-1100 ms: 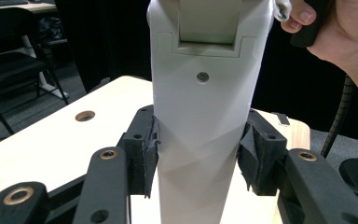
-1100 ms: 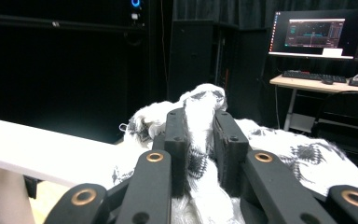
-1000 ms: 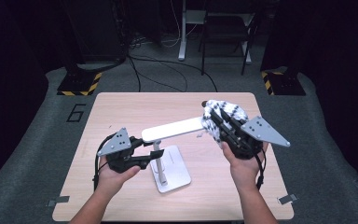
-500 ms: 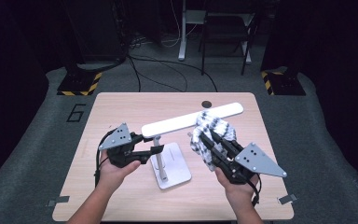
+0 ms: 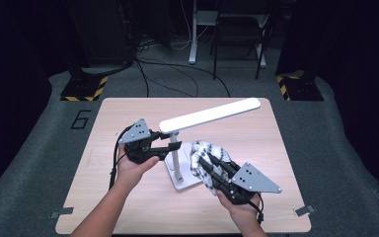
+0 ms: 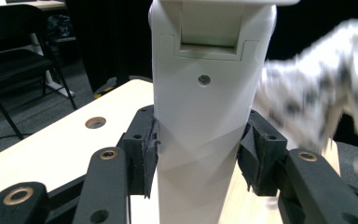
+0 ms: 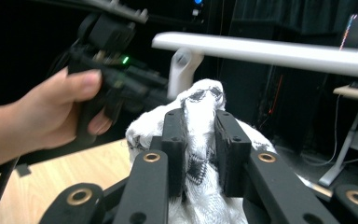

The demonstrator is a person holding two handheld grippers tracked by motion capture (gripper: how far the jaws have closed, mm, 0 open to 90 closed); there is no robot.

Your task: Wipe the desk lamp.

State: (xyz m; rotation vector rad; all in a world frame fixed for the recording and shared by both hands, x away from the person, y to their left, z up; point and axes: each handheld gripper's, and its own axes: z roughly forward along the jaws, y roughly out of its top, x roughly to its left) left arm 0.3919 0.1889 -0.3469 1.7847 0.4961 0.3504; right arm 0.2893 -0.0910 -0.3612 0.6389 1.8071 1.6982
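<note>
Bright tabletop, dark surroundings, slight blur

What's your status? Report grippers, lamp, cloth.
Left gripper clamped on lamp post. Right gripper shut on patterned cloth, beside post. Nothing in the way.

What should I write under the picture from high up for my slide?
A left gripper clamps a white desk lamp by its post while the right gripper holds a black-and-white cloth beside it.
</note>
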